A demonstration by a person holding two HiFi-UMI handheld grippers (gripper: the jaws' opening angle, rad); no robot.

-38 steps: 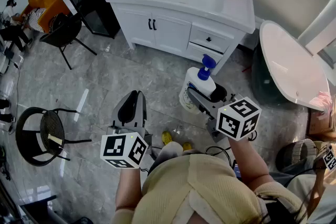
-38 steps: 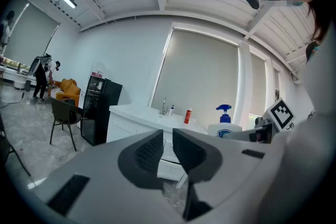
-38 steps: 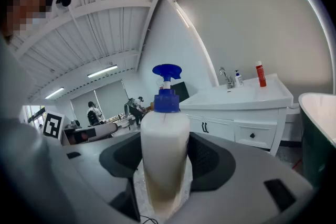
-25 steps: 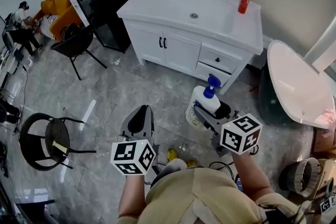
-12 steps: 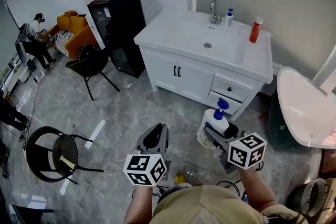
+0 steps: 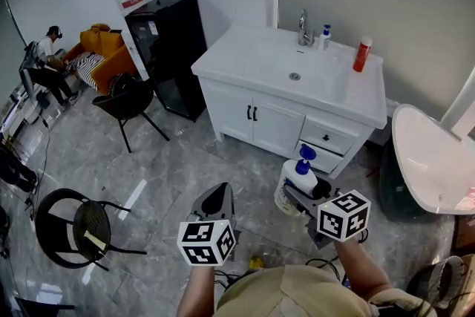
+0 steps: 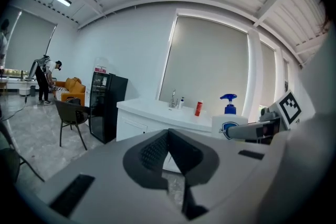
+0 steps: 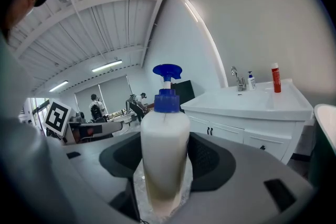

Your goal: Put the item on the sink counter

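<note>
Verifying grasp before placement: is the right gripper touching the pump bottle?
Touching. In the right gripper view, the right gripper has both jaws pressed against the sides of the pump bottle, no gap.

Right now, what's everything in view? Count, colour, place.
sink counter: 1, white, against the far wall
faucet: 1, metal, back of the counter
small bottle: 1, white with blue top, beside the faucet
red bottle: 1, red, white cap, counter's right end
cabinet: 1, black, left of the counter
chairs: 2, black, on the floor at left; second one nearer
sofa: 1, orange, far left
person: 1, by the sofa
tub: 1, white, right of the counter
pump bottle: 1, white, blue pump, upright between the right gripper's jaws
left gripper: 1, jaws together, empty
right gripper: 1, shut on the pump bottle
</note>
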